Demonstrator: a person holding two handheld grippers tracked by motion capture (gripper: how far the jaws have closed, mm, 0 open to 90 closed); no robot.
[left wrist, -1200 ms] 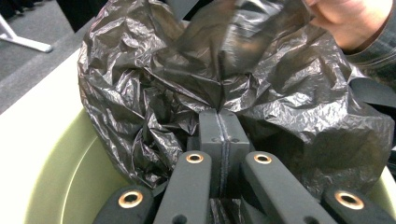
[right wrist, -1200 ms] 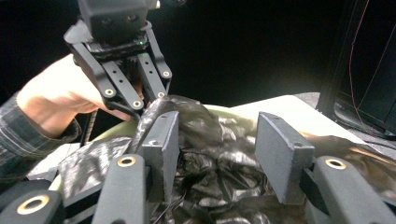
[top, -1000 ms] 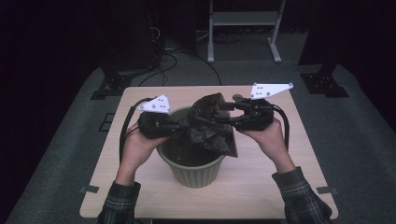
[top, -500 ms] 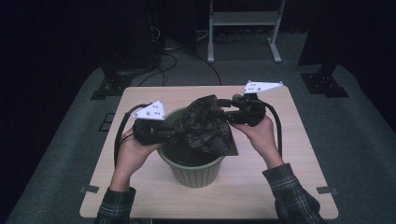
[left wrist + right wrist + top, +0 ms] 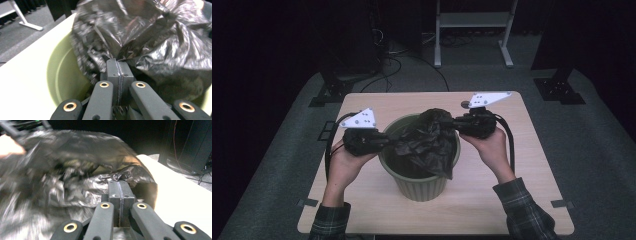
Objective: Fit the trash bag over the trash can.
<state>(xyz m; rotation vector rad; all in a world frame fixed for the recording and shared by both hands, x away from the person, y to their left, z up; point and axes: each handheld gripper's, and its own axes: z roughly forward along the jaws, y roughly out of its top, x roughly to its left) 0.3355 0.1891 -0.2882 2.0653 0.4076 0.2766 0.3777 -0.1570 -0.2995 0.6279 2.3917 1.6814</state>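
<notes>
Stretching a crumpled black plastic bag [image 5: 427, 142] over a green ribbed plastic bin [image 5: 419, 182], both grippers pull apart. Left gripper [image 5: 387, 141] and right gripper [image 5: 457, 124] each clench a bag edge above the bin's rim, likely to open it as a liner.

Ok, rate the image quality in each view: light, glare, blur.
High view: dim, the room behind nearly black, but the table and green bin read clearly. Left gripper view: sharp at the closed jaws, with shiny highlights across the black bag. Right gripper view: the bag's left side is smeared by motion blur, while the gripper's own jaws stay crisp.
</notes>
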